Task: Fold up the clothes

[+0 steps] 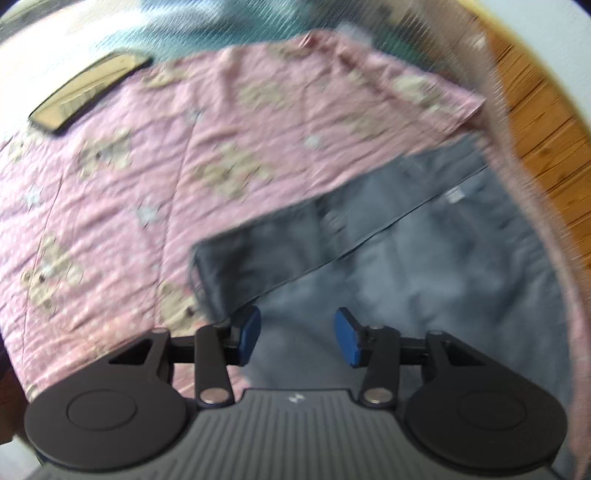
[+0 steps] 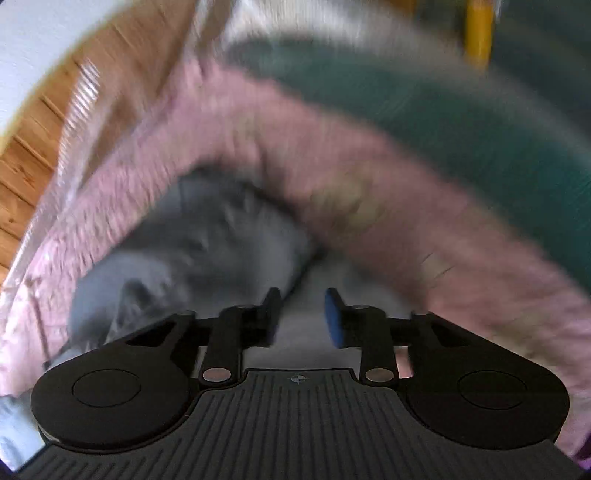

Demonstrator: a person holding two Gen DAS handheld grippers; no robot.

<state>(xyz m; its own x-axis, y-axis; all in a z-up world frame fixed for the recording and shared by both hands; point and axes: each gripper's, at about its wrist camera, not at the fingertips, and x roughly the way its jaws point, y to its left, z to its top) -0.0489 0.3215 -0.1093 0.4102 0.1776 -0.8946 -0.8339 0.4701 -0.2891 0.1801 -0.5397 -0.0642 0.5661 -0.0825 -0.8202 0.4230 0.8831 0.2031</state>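
Observation:
A grey garment (image 1: 424, 258) lies spread on a pink bedcover printed with teddy bears (image 1: 129, 184). One folded edge with a dark hem runs across it. My left gripper (image 1: 297, 338) hovers over the near part of the garment, its blue pads apart with nothing between them. In the blurred right wrist view the same grey garment (image 2: 207, 243) lies bunched on the pink bedcover (image 2: 388, 206). My right gripper (image 2: 301, 317) stands above it with its jaws apart and empty.
A dark phone (image 1: 88, 92) lies on the bedcover at the far left. A teal blanket (image 2: 461, 110) lies beyond the pink cover. Wooden floor (image 1: 554, 155) shows past the bed's right edge, and a yellow post (image 2: 480, 29) stands at the back.

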